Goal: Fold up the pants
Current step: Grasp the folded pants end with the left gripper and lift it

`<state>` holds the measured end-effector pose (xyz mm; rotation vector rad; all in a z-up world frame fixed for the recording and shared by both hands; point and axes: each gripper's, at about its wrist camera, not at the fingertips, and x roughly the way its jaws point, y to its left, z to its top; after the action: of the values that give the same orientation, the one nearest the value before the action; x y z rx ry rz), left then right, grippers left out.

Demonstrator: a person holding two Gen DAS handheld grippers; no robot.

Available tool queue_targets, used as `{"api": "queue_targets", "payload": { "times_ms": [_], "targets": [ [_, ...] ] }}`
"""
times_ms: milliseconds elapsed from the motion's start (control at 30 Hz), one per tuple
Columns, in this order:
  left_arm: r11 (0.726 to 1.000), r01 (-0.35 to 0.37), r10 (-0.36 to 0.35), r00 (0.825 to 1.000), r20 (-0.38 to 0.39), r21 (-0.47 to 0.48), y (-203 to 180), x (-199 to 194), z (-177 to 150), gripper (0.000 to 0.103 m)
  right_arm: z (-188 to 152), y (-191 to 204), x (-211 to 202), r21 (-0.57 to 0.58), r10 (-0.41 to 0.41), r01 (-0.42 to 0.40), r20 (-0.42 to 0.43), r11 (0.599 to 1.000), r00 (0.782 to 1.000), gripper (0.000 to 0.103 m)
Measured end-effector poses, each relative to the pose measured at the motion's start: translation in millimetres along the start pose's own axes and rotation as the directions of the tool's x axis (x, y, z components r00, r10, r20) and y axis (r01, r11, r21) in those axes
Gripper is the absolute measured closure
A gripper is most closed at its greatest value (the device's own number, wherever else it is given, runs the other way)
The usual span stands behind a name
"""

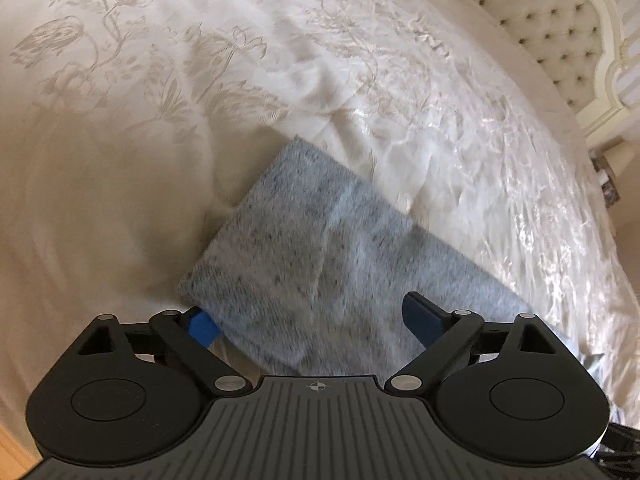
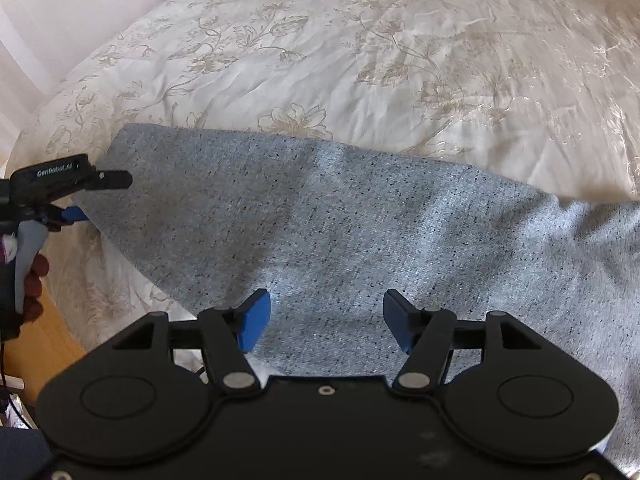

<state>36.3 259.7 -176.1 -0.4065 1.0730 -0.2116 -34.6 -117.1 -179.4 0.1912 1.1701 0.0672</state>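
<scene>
Grey speckled pants [image 1: 304, 232] lie folded flat on a cream floral bedspread [image 1: 160, 60]. My left gripper [image 1: 312, 320] hovers open over the near corner of the pants, its blue pads spread wide and nothing between them. In the right wrist view the pants [image 2: 320, 208] stretch across the bed, with one edge tucked under a ridge of the bedspread [image 2: 360, 40]. My right gripper [image 2: 326, 320] stands open just above the fabric, pads apart and clear of it. The left gripper [image 2: 100, 198] shows at the pants' left corner, held by a hand [image 2: 34, 280].
A tufted cream headboard [image 1: 552, 28] runs along the far right of the bed. Small items sit on a bedside surface [image 1: 608, 184]. Wooden floor [image 2: 44, 332] shows beyond the bed's left edge, and a pale curtain or wall [image 2: 60, 8] stands behind it.
</scene>
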Motion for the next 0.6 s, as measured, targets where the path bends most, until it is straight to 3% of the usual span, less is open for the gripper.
{"api": "queue_targets", "payload": {
  "times_ms": [167, 300, 367, 500, 533, 600],
  "targets": [
    [1.0, 0.018, -0.018, 1.0, -0.013, 0.021, 0.7, 3.7, 8.2, 0.011, 4.9, 3.8, 2.7, 0.016, 0.014, -0.013, -0.002, 1.0, 1.0, 0.037],
    [1.0, -0.017, 0.018, 0.999, -0.027, 0.024, -0.4, 1.3, 8.7, 0.023, 13.5, 4.4, 9.2, 0.087, 0.053, -0.054, 0.006, 0.995, 0.999, 0.036],
    [1.0, -0.028, 0.029, 0.999, -0.043, 0.01, 0.6, 1.7, 10.5, 0.024, 20.0, 4.0, 13.2, 0.15, 0.073, -0.075, 0.016, 0.986, 0.997, 0.021],
    [1.0, -0.022, 0.023, 0.997, -0.077, 0.009, 0.6, 4.6, 17.7, 0.025, 38.3, 13.8, 23.7, 0.191, -0.017, 0.018, -0.008, 0.982, 1.0, 0.016],
    [1.0, -0.022, 0.022, 0.997, -0.075, 0.009, 0.9, 4.5, 18.5, 0.029, 43.7, 18.7, 26.9, 0.174, -0.052, 0.055, -0.02, 0.983, 0.998, 0.016],
    [0.999, -0.049, 0.049, 0.996, -0.069, 0.009, 1.1, 3.5, 19.3, 0.051, 50.4, 23.9, 29.0, 0.157, -0.053, 0.054, -0.008, 0.986, 0.999, 0.017]
  ]
}}
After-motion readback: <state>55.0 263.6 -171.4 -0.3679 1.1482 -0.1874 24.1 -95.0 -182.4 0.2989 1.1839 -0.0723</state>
